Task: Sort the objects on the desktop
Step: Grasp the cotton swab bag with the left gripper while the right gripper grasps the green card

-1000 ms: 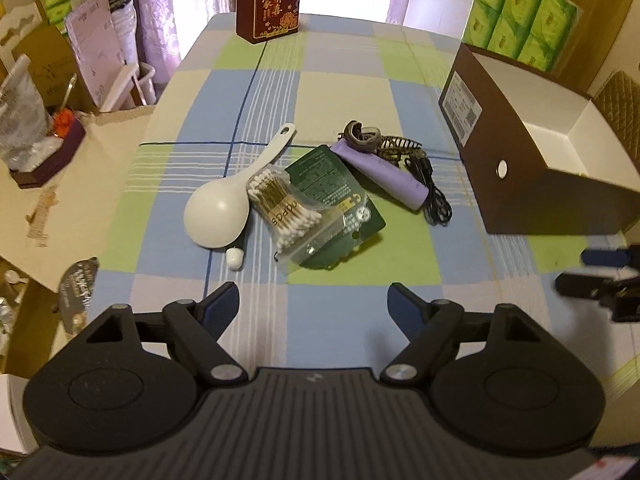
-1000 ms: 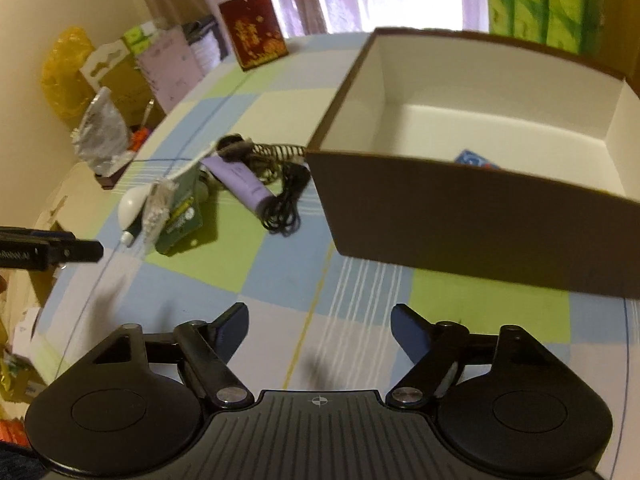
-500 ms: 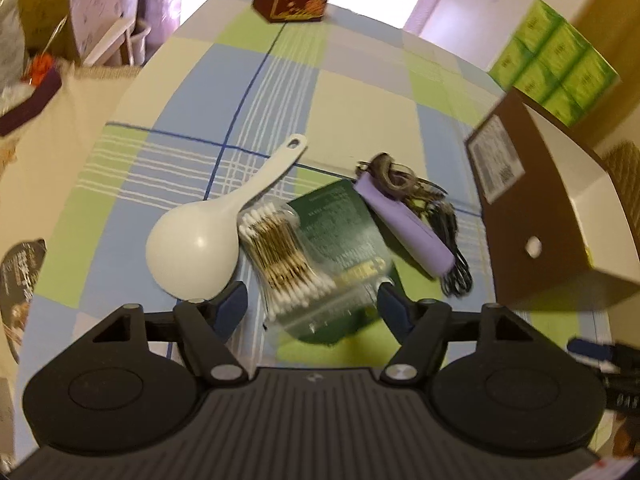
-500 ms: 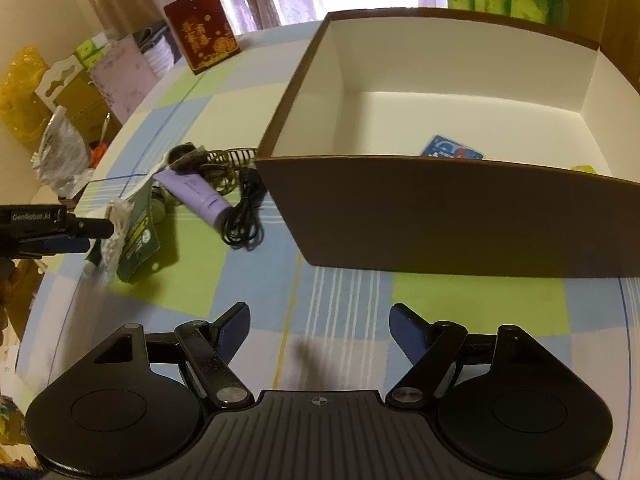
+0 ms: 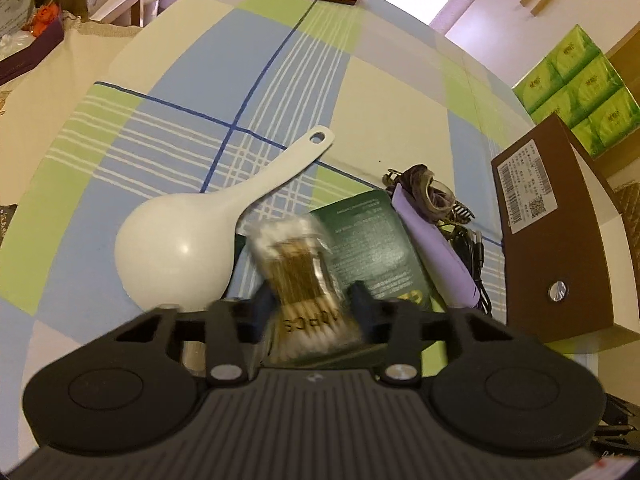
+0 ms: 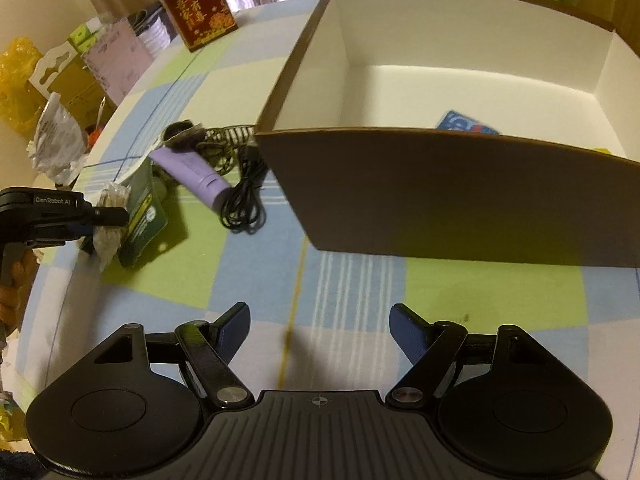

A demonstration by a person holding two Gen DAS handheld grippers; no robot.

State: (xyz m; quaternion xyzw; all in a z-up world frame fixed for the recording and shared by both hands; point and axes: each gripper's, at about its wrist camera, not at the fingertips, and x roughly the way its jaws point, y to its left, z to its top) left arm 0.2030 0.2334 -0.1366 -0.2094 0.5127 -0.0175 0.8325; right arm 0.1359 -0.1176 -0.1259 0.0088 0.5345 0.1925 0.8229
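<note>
2 grippers: left gripper (image 5: 310,300) clamped on cotton swab pack (image 5: 300,276), pack blurred, above green packet (image 5: 376,256) beside rice paddle (image 5: 188,248). Right gripper (image 6: 320,330) fingers apart, empty. Advice: keep squeeze firm, lift clear, carry over brown box (image 6: 440,200) wall, release inside.

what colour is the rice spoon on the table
White, plain with no pattern; the rice spoon shows best in the left wrist view.
</note>
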